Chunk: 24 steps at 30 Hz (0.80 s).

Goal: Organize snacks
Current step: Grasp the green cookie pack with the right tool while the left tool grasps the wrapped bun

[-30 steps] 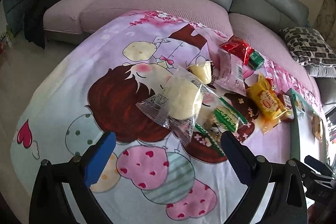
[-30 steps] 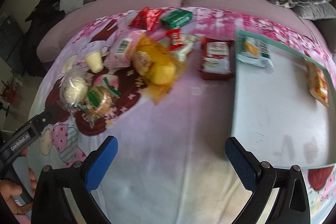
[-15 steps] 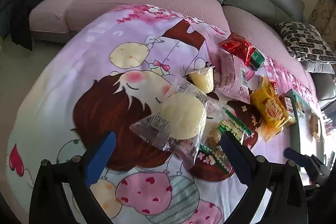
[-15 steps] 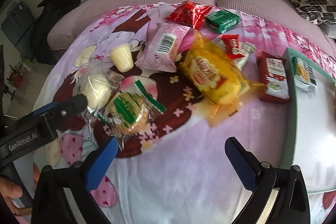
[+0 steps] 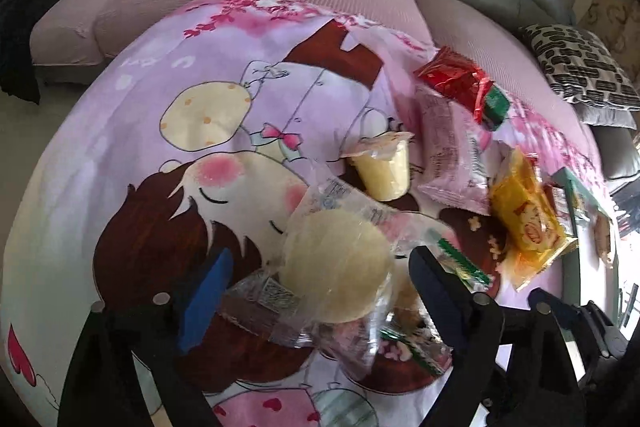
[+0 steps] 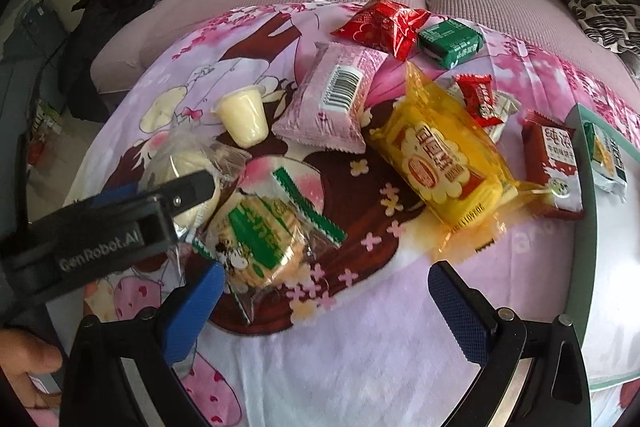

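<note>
Left wrist view: the left gripper [image 5: 316,291] has just been closing its jaws, with the clear-wrapped pale round bun [image 5: 336,271] between them; the pads look not yet pressed on it. A pudding cup [image 5: 382,167] lies at one o'clock from the bun, a yellow snack pack [image 5: 524,223] at three o'clock, on the cartoon-print cloth [image 5: 120,131]. Right wrist view: the right gripper [image 6: 324,307] hangs released and empty, with a green-labelled biscuit pack [image 6: 260,231] at its ten o'clock and a pink snack pack [image 6: 336,99] at twelve o'clock.
</note>
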### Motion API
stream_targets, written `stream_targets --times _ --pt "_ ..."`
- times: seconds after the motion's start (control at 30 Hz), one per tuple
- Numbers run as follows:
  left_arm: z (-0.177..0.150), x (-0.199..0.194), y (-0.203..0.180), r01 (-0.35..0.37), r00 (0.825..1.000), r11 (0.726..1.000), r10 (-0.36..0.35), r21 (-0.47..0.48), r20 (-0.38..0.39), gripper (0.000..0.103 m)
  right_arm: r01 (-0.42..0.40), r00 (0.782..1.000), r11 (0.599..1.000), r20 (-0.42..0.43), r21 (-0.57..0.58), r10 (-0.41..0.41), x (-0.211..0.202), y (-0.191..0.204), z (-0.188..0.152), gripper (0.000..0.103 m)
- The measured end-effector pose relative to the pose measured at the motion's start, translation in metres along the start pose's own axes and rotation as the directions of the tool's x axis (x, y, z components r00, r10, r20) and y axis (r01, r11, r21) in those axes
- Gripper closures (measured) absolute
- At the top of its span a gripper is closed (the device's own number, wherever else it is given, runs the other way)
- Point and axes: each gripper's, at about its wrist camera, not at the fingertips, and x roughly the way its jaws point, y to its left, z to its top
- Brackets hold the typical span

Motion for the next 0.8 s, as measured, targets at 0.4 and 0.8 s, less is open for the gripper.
stream_targets --times 0.4,0.8 --pt "0.001 -0.001 0.018 0.004 1.0 0.999 -0.004 -0.045 -0.003 0.015 0.027 0.999 1.0 0.044 -0.013 -0.026 0.019 0.024 0.009 0.0" --pt "0.002 -0.002 0.023 0.026 1.0 0.997 -0.027 -0.071 -0.009 0.015 0.099 0.994 0.995 0.054 0.028 -0.1 0.039 0.037 0.016 0.0"
